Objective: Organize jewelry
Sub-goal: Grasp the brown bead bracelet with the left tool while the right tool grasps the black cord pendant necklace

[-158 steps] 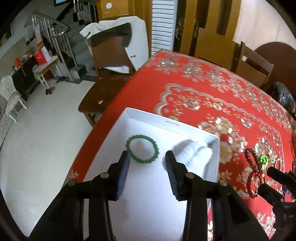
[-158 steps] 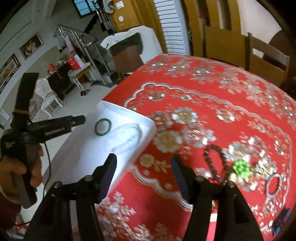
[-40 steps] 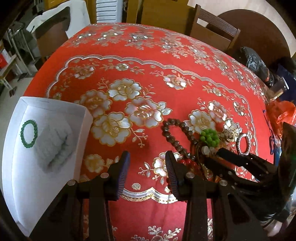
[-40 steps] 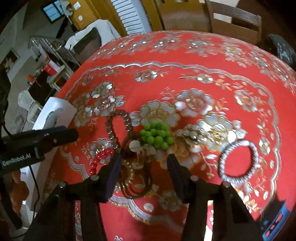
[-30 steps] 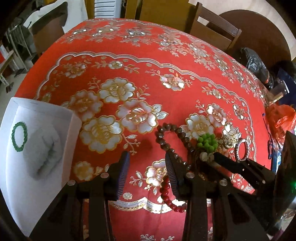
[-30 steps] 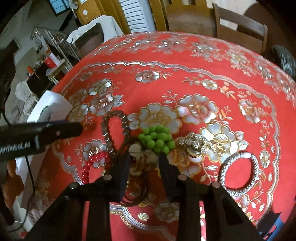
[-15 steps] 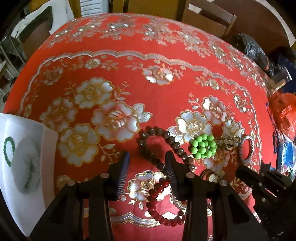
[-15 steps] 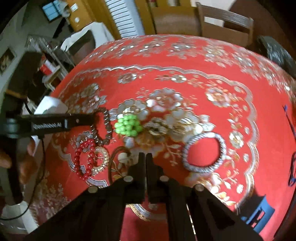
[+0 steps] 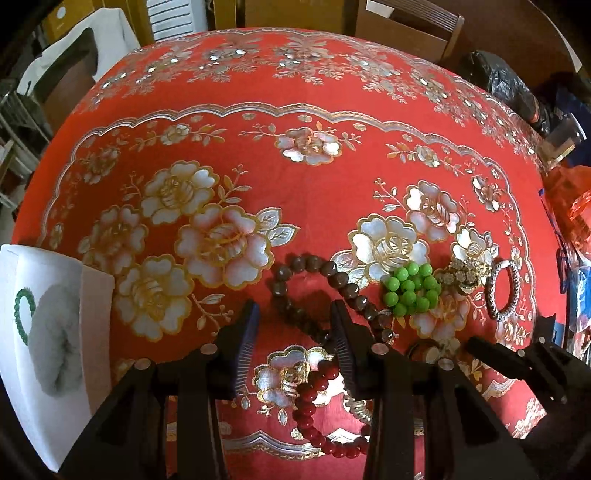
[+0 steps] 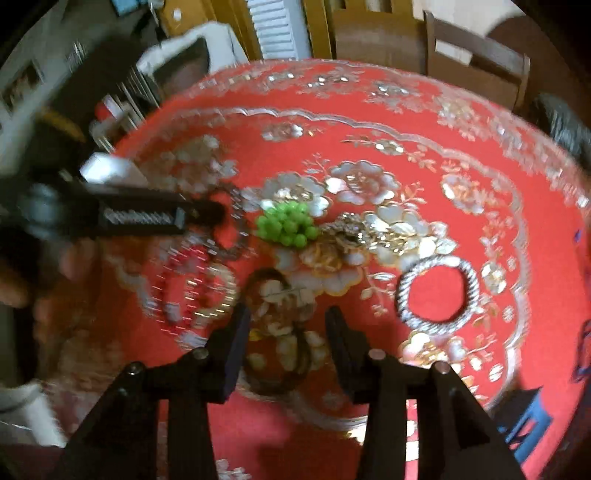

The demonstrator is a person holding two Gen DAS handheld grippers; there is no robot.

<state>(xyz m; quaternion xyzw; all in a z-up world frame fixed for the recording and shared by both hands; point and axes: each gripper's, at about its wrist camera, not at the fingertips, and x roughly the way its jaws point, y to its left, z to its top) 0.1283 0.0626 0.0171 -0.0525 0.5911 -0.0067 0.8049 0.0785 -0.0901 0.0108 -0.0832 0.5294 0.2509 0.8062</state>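
Note:
My left gripper (image 9: 295, 321) hangs open over the red tablecloth, its fingers straddling one side of a brown bead bracelet (image 9: 314, 264) without pressing it. A red bead bracelet (image 9: 310, 391) lies just below it. To the right are a green bead bracelet (image 9: 408, 288), a gold sparkly piece (image 9: 467, 273) and a silver bangle (image 9: 502, 291). In the blurred right wrist view, the jaws of my right gripper (image 10: 286, 321) are opening above a thin dark ring (image 10: 273, 332) on the cloth; the pads do not touch it. The silver bangle (image 10: 437, 291) lies to its right.
A white tray (image 9: 96, 295) at the table's left edge holds a dark green bracelet (image 9: 22, 310) and a white pad (image 9: 55, 339). Wooden chairs (image 9: 406, 26) stand behind the table. A black bag (image 9: 506, 85) and a glass (image 9: 561, 136) are at the far right.
The left gripper moved right, from near the tray to over the brown and red beads. The right gripper shut, shifted across the pile, and now stands open over the dark ring.

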